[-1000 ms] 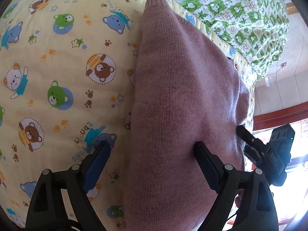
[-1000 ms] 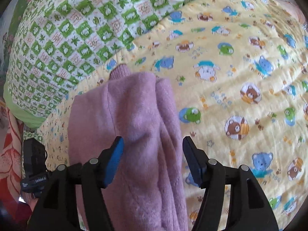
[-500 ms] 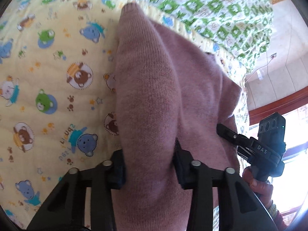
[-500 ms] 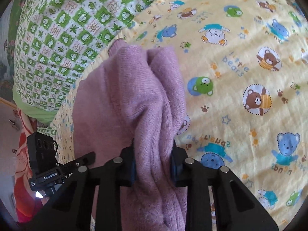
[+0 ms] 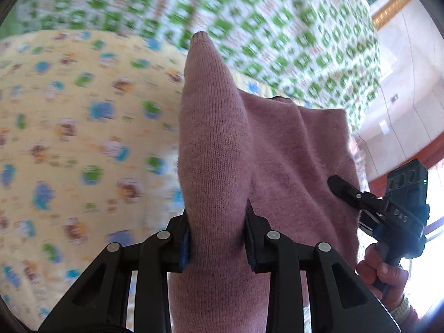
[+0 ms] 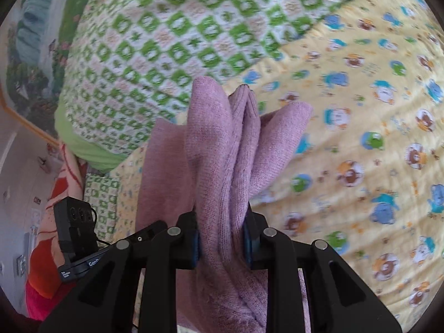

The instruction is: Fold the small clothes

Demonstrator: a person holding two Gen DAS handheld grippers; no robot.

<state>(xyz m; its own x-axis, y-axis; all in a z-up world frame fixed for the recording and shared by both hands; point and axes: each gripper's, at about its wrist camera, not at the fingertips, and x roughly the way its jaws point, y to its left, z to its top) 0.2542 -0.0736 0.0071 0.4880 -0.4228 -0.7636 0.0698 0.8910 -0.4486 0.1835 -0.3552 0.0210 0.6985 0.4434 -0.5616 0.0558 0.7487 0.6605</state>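
A mauve knitted sweater [image 5: 222, 149] is lifted off the yellow bear-print blanket [image 5: 69, 138]. My left gripper [image 5: 217, 238] is shut on one bunched end of the sweater. My right gripper [image 6: 222, 238] is shut on the other bunched end [image 6: 227, 152], where folds and a cuff hang forward. The right gripper also shows at the right of the left wrist view [image 5: 388, 208], held by a hand. The left gripper shows at the lower left of the right wrist view [image 6: 80, 236].
A green-and-white checked quilt [image 6: 166, 41] lies beyond the blanket [image 6: 360, 138]. Beside the bed are a tiled wall [image 5: 402, 69] and a red wooden frame. An orange-red cloth [image 6: 55, 194] hangs at the bed's edge.
Both grippers went from open around the sweater to shut on it. They have lifted it off the blanket, and both cameras now tilt up toward the checked quilt.
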